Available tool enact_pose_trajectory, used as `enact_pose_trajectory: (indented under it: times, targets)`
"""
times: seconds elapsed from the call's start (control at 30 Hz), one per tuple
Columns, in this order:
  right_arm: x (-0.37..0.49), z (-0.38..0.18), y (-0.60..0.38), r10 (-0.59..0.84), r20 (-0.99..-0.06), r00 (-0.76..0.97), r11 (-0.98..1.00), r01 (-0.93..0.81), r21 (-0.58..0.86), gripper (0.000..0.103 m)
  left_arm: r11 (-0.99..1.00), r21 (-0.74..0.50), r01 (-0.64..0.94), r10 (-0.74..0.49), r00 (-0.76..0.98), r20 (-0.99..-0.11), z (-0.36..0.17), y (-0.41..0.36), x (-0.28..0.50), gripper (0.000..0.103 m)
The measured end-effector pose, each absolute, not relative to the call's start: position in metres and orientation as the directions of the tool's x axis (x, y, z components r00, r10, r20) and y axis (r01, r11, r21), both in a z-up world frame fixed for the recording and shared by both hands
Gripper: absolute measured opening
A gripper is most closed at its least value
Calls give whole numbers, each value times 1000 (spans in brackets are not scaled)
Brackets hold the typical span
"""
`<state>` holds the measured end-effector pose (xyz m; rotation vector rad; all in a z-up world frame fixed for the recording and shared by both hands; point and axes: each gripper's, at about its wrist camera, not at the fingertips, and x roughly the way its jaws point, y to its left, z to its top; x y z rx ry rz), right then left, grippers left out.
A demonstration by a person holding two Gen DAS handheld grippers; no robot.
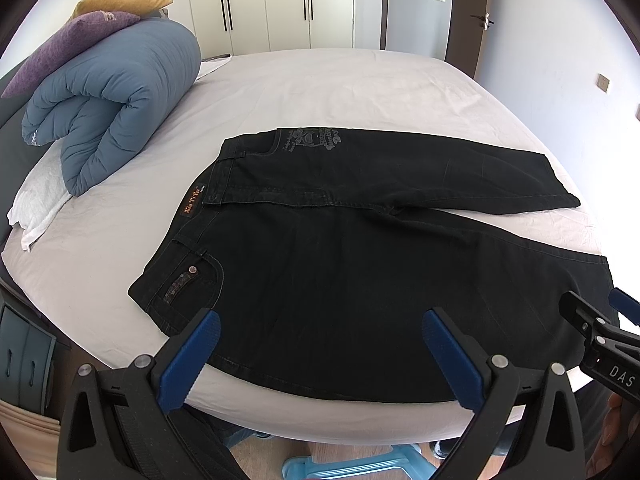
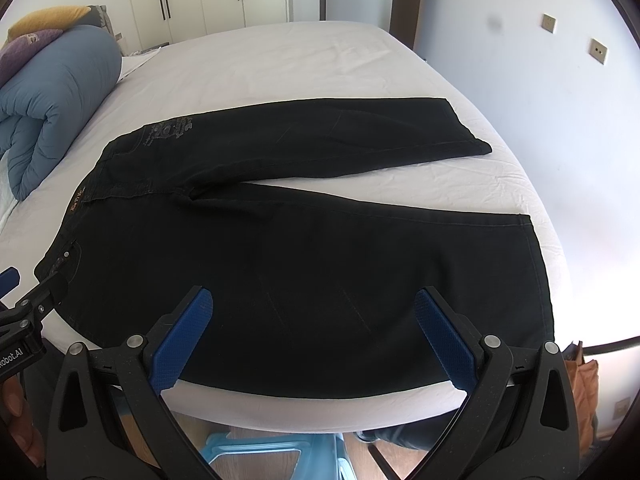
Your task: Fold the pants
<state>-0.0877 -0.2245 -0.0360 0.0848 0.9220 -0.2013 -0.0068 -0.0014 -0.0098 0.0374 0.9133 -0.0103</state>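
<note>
Black pants [image 1: 340, 264] lie flat on the bed [image 1: 320, 92], legs splayed, waistband toward a rolled blue duvet [image 1: 116, 100]. Left tongs [image 1: 320, 356] and right tongs [image 2: 314, 336] both gape apart over the near leg, gripping nothing.

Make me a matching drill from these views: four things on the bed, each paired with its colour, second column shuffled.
Things:
1. pants
2. rolled duvet
3. top pillow
4. bed sheet

Colours:
A. mustard yellow
B. white
C. black
D. blue

Pairs: 1-C, 2-D, 3-A, 4-B
</note>
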Motion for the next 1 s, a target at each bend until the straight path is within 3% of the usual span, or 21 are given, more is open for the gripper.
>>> enact_pose_trajectory:
  times: [0.8,1.0]
  targets:
    - [-99,-26,-210,-125,-792,598,985,169,-29,103,999,-21,31,-35,627,-778,-9,12,-13,103]
    - [-81,-15,-211,-41,-782,622,997,78,10,103,1000,1,29,-17,636,-772,0,34,16,103]
